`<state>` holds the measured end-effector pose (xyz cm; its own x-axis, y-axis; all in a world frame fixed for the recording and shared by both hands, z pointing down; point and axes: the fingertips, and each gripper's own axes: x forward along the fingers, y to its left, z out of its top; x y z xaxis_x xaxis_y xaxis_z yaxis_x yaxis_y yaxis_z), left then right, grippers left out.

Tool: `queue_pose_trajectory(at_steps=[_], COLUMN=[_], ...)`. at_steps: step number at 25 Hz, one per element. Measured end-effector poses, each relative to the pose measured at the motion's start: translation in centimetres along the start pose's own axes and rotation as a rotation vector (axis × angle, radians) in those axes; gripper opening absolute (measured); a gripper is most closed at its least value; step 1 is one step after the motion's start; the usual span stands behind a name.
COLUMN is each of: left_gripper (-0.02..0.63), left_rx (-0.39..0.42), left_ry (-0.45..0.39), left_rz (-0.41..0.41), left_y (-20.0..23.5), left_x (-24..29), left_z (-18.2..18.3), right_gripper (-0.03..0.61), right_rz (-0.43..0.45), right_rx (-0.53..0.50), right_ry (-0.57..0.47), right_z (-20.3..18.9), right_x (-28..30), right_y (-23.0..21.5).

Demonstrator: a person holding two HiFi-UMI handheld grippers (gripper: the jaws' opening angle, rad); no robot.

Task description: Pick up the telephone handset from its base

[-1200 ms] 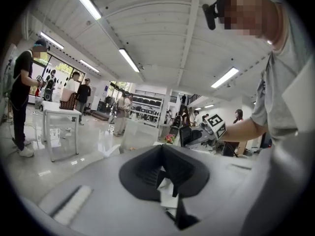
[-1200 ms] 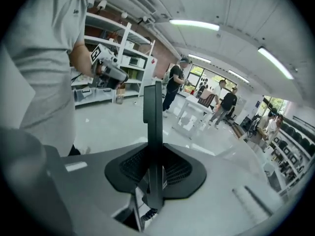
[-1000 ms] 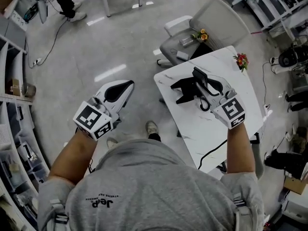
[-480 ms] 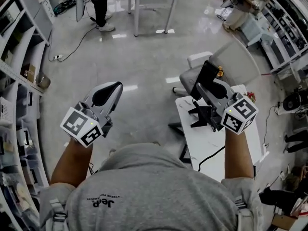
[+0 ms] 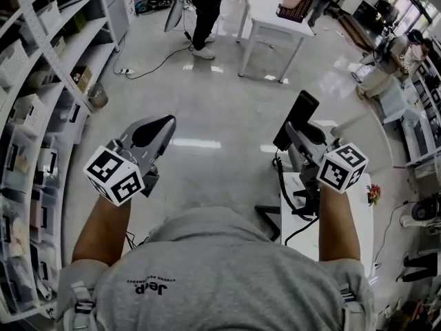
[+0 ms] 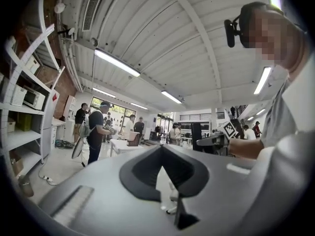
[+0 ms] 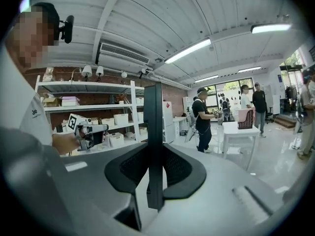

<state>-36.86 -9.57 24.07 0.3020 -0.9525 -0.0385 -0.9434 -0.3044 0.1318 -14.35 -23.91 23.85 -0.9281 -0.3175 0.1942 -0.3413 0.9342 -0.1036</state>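
Observation:
The black telephone handset (image 5: pixel 297 118) stands upright, clear of the table, with my right gripper (image 5: pixel 295 135) shut on its lower part. Its coiled cord (image 5: pixel 284 189) hangs down to the white marble table (image 5: pixel 346 234) below my right arm. The base is hidden from the head view. In the right gripper view the handset (image 7: pixel 154 127) is a narrow black bar clamped between the pads of the right gripper (image 7: pixel 155 154). My left gripper (image 5: pixel 161 127) is held up over the floor, shut and empty; in the left gripper view its tips (image 6: pixel 160 148) meet.
Storage shelves (image 5: pixel 43 116) run along the left. A white table (image 5: pixel 274 21) carrying a basket stands at the back, with people (image 5: pixel 205 5) beside it. A small flower pot (image 5: pixel 373 194) sits at the marble table's right edge. A cable trails on the floor (image 5: pixel 148 64).
Both grippers have risen and swung forward. The handset has come up off its base with the right gripper, the cord stretching after it. The head view has tilted up toward the room.

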Motion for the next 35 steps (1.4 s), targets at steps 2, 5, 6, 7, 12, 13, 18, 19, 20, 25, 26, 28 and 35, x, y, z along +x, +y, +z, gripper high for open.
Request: queue_pose_trajectory(at_steps=[2, 5, 6, 7, 12, 13, 18, 19, 20, 25, 26, 28, 35], left_gripper=[0.058, 0.058, 0.058, 0.058, 0.058, 0.058, 0.058, 0.058, 0.058, 0.058, 0.058, 0.058, 0.058], left_rx=[-0.004, -0.015, -0.015, -0.014, -0.01, -0.009, -0.021, -0.022, -0.023, -0.029, -0.03, -0.032, -0.037], left_ry=[-0.008, -0.015, -0.016, -0.016, -0.025, -0.028, -0.038, -0.037, -0.035, -0.037, -0.037, -0.038, -0.042], left_rz=[0.031, 0.078, 0.088, 0.096, 0.114, 0.114, 0.115, 0.114, 0.111, 0.093, 0.09, 0.084, 0.071], left_y=[1.0, 2.3, 2.6, 2.8, 3.4, 3.5, 3.8, 3.8, 3.8, 3.5, 3.5, 3.5, 3.2], left_x=[-1.5, -3.3, -3.7, -4.0, -5.1, -5.3, -5.4, -5.3, -5.2, -5.1, -5.1, -4.9, -4.7], left_z=[0.4, 0.9, 1.1, 1.1, 1.5, 1.6, 2.0, 2.0, 2.0, 2.0, 2.0, 2.0, 1.9], right_gripper=[0.077, 0.077, 0.077, 0.077, 0.077, 0.077, 0.077, 0.077, 0.077, 0.077, 0.077, 0.077, 0.078], right_rz=[0.017, 0.041, 0.046, 0.051, 0.061, 0.061, 0.057, 0.055, 0.052, 0.041, 0.04, 0.038, 0.032], right_rx=[0.009, 0.023, 0.028, 0.033, 0.043, 0.046, 0.055, 0.057, 0.059, 0.058, 0.057, 0.056, 0.054], right_ry=[-0.008, -0.021, -0.024, -0.028, -0.034, -0.035, -0.046, -0.047, -0.048, -0.052, -0.054, -0.056, -0.057], right_z=[0.2, 0.7, 0.9, 1.0, 1.0, 1.0, 0.9, 0.9, 0.9, 1.0, 1.1, 1.1, 1.0], right_x=[1.4, 3.0, 3.4, 3.7, 5.0, 5.1, 5.5, 5.4, 5.4, 4.9, 4.9, 4.8, 4.6], right_y=[0.5, 0.9, 1.1, 1.2, 1.7, 1.8, 1.6, 1.5, 1.4, 1.7, 1.7, 1.6, 1.5])
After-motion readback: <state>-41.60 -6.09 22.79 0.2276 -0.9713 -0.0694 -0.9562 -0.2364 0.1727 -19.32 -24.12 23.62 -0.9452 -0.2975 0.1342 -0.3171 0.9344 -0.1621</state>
